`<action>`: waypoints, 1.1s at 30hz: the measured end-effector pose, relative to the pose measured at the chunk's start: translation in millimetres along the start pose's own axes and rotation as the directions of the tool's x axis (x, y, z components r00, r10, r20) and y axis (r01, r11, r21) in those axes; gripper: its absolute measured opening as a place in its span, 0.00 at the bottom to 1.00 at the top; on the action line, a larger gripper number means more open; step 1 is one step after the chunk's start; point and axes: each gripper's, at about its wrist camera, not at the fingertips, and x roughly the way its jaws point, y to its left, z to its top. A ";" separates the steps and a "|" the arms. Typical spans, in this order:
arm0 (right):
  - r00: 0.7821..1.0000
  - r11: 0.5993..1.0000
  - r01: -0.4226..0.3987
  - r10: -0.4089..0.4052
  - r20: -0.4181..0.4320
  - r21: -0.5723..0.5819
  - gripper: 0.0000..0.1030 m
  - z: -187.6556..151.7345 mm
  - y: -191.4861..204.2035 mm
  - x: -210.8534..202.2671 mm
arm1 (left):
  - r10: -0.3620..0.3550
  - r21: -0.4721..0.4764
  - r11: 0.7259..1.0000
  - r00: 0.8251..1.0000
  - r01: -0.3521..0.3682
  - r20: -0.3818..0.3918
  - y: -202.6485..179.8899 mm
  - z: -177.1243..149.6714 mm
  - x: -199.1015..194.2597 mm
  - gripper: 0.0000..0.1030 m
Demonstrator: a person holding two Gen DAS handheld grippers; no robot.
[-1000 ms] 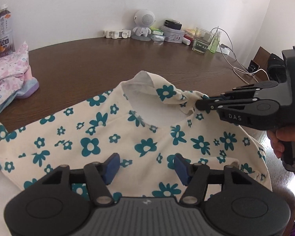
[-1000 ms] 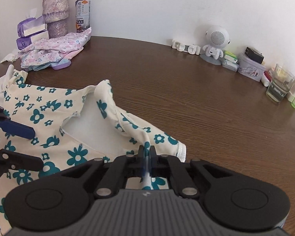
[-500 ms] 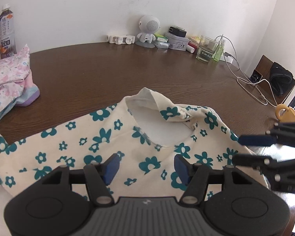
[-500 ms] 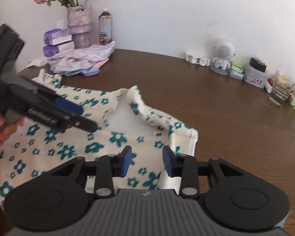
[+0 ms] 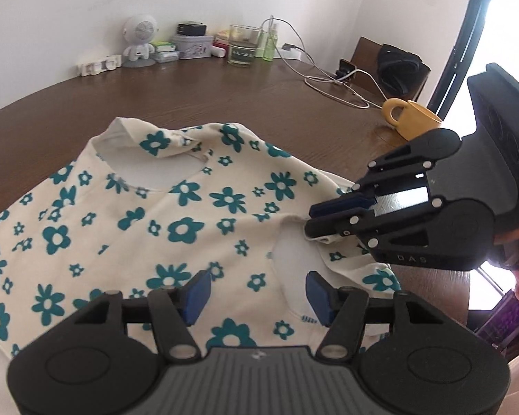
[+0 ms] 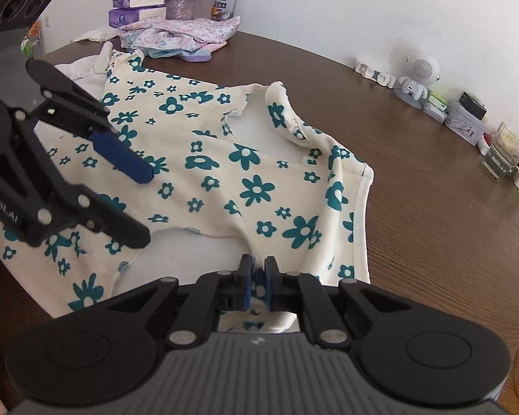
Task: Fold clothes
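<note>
- Your right gripper [image 6: 256, 278] is pinched onto the edge of the top's [image 6: 225, 173] armhole; in the left view it [image 5: 308, 221] comes in from the right.
- Your left gripper [image 5: 256, 292] is spread wide above the cloth, holding nothing.
- The top lies spread on the table [image 5: 190, 93], neckline toward the wall.

White wall [image 5: 86, 7], brown table [image 5: 190, 86] (bright window [image 5: 508, 34])

bright daylight | window [image 5: 481, 131] glare blown out right | fisheye edges dark, curved
</note>
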 end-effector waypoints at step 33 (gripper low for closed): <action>0.997 0.980 -0.006 -0.010 0.083 0.197 0.31 -9.3 -3.1 4.4 | 0.117 -0.091 0.989 0.993 -0.115 0.022 37.1 -30.0 -45.0 0.51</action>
